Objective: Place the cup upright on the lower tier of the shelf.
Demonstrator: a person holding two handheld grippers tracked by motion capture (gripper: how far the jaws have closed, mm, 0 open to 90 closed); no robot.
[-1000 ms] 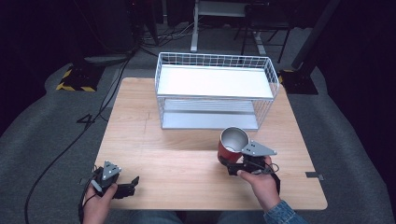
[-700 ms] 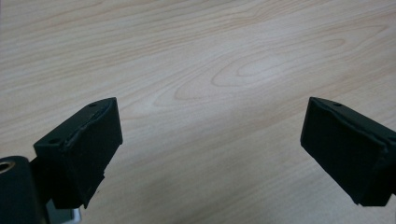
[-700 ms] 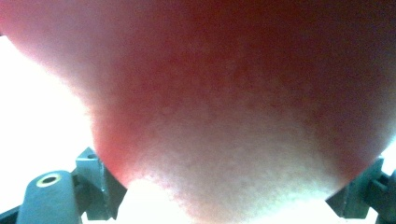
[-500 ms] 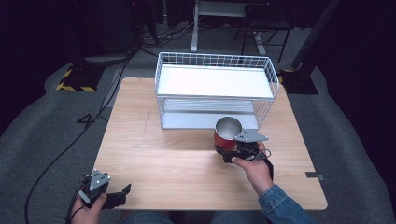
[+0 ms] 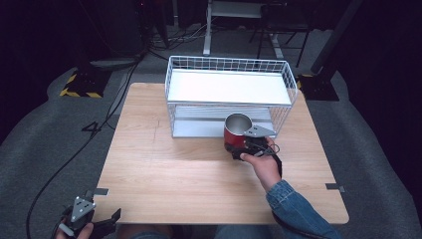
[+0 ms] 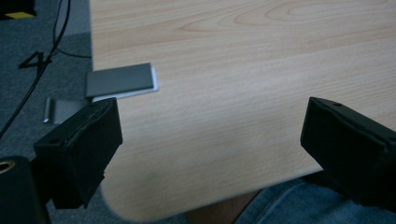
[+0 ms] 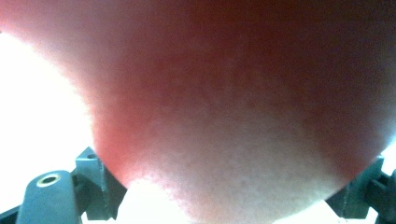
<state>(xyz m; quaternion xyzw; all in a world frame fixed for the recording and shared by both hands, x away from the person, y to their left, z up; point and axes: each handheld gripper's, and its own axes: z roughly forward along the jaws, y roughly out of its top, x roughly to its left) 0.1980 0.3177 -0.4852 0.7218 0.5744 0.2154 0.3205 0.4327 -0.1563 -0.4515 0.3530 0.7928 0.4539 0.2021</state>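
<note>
Seemingly midway: the right tongs point(image 5: 245, 147) clasp the red cup point(image 5: 236, 130) at frame centre, just before the wire rack point(image 5: 229, 87), not yet placed inside. Bottom left, the left tongs point(image 5: 94, 224) hang released off the bench point(image 5: 164, 169).

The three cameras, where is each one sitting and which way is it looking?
High view: above the person's side, looking forward and down at the wooden table and white wire rack; both hands and a denim sleeve show.
Left gripper view: on the left tool, looking along its open jaws at the table's near corner; a denim leg shows.
Right gripper view: on the right tool, pressed close to the red cup.
Shared: the high and right gripper views both show the cup.
</note>
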